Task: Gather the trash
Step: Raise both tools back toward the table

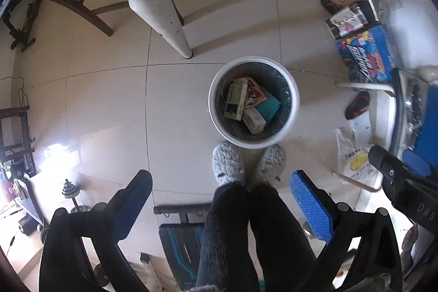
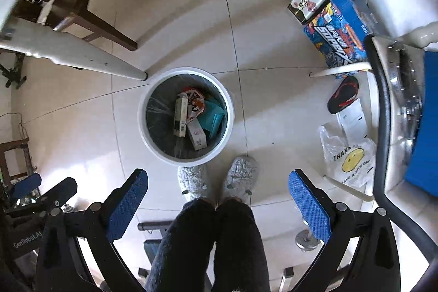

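- The white trash bin (image 1: 253, 101) stands on the tiled floor just past the person's grey slippers (image 1: 228, 167); inside it lie several small cartons (image 1: 235, 100) and a teal packet (image 1: 268, 106).
- Both grippers look empty, so the step in hand is, I judge, finding the next piece of litter. Beside the bin, on its right, lie a smiley-face plastic bag (image 2: 349, 158) and a white paper sheet (image 2: 353, 118); these seem the nearest candidates.
- To do it well: swing toward that bag, come down over a raised fold, and pinch film only, not the chair leg (image 2: 347, 188) lying over it.
- The left gripper (image 1: 221, 199) hangs high over the bin, pointing straight down, fingers spread wide, nothing between them.
- The right gripper (image 2: 217, 199) hangs likewise above the bin, jaws parted and empty.
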`<state>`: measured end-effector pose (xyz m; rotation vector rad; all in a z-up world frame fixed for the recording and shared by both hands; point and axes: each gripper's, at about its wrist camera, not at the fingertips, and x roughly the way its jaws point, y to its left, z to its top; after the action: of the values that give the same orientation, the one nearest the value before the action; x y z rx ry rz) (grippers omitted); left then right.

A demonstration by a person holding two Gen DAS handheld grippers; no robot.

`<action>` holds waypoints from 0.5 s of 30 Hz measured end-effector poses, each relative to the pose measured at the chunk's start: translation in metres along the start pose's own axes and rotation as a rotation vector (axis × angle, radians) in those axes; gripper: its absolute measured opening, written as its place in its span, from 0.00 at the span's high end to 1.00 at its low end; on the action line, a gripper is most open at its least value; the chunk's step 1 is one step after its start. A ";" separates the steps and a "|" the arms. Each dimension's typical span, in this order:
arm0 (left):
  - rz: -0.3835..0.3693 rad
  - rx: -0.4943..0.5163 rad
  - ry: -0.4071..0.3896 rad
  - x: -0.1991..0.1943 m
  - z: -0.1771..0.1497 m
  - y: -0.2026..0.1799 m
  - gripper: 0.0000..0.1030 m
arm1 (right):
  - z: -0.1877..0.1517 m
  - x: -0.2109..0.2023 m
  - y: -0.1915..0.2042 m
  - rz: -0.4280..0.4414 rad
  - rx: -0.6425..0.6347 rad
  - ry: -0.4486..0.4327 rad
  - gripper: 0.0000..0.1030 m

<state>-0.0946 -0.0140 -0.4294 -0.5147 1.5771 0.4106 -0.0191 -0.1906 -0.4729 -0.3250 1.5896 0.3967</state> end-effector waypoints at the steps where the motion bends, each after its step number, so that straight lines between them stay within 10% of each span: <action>1: -0.003 0.001 -0.001 -0.011 -0.004 0.000 0.00 | -0.003 -0.015 0.000 0.003 -0.002 -0.002 0.00; 15: -0.077 0.022 -0.146 -0.177 -0.007 -0.003 0.00 | -0.026 -0.206 0.008 0.115 0.045 -0.083 0.00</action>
<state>-0.0929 -0.0067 -0.2520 -0.5159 1.4155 0.3639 -0.0338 -0.2019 -0.2659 -0.1807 1.5381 0.4564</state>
